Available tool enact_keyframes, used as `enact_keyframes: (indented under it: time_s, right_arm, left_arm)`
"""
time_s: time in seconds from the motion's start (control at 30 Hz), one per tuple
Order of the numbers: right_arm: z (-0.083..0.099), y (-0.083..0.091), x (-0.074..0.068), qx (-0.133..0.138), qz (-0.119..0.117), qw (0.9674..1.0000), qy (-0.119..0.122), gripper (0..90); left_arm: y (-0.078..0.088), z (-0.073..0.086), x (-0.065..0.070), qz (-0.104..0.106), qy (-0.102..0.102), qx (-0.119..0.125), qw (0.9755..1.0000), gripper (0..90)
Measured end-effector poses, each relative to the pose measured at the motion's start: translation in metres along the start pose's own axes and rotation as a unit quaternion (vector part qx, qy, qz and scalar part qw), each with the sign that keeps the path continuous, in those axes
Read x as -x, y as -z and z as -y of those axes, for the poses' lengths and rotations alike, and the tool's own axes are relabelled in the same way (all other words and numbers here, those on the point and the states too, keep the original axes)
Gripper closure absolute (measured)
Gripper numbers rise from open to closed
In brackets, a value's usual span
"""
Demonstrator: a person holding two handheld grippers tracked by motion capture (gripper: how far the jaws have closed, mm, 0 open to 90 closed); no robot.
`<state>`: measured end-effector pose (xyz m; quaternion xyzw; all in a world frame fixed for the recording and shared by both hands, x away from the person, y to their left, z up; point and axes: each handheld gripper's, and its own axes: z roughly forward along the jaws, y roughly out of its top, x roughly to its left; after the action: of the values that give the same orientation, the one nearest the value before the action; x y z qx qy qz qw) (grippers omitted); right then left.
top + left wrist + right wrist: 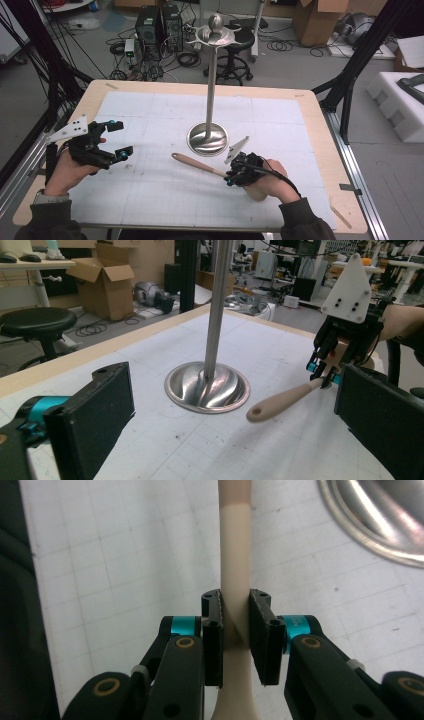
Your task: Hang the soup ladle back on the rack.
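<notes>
- Jaws, R: my right gripper pinches wooden utensil handle across its width.
- Jaws, L: my left gripper spread wide, nothing btwn.
- Handle: low over white mat; long axis runs from R jaws toward my left, holed end free.
- Metal stand: base just beyond handle.
- L hand: well apart, hovering, jaws facing handle's free end.
</notes>
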<state>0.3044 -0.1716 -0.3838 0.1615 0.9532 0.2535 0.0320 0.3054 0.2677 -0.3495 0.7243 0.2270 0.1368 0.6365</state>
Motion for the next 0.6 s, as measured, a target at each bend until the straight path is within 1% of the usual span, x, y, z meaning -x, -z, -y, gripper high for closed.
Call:
enact_keyframes:
  time_s: [0.07, 0.1, 0.13, 0.17, 0.23, 0.3, 0.47, 0.53, 0.57, 0.6]
  right_arm:
    - [0.004, 0.005, 0.001, 0.024, -0.006, 0.9997, -0.003, 77.9]
    - [0.007, 0.008, 0.002, 0.032, -0.002, 0.9995, -0.003, 77.9]
    - [0.009, 0.011, 0.002, 0.040, -0.003, 0.9991, -0.011, 77.9]
    - [0.012, 0.013, 0.002, 0.049, -0.001, 0.9987, -0.012, 77.9]
    - [0.016, 0.018, 0.002, 0.067, 0.004, 0.9976, -0.013, 77.8]
    - [0.020, 0.022, 0.003, 0.084, 0.000, 0.9963, -0.018, 77.8]
    - [0.026, 0.029, 0.004, 0.109, 0.003, 0.9937, -0.024, 77.9]
    - [0.028, 0.032, 0.006, 0.122, 0.007, 0.9921, -0.030, 77.9]
    - [0.030, 0.034, 0.006, 0.130, 0.004, 0.9910, -0.032, 77.9]
    - [0.031, 0.035, 0.007, 0.140, 0.001, 0.9894, -0.040, 77.9]
  left_arm:
    - [0.000, 0.000, 0.000, -0.001, 0.000, 0.001, 1.0000, 3.0]
    - [0.000, 0.000, 0.000, -0.001, 0.000, 0.001, 1.0000, 3.0]
    - [0.000, 0.000, 0.000, -0.001, 0.000, 0.000, 1.0000, 3.0]
    - [0.000, 0.000, 0.000, -0.001, 0.000, 0.001, 1.0000, 3.0]
    - [0.000, 0.000, 0.000, -0.001, -0.001, 0.000, 1.0000, 3.0]
    - [-0.001, 0.000, 0.000, -0.002, -0.001, 0.001, 1.0000, 3.0]
    - [0.000, 0.000, 0.000, -0.002, -0.001, 0.001, 1.0000, 3.0]
    - [0.000, 0.000, 0.000, -0.002, 0.000, 0.002, 1.0000, 3.0]
    - [0.000, 0.000, 0.000, -0.002, 0.000, 0.002, 1.0000, 3.0]
    - [0.000, 0.000, 0.000, -0.003, 0.000, 0.003, 1.0000, 3.0]
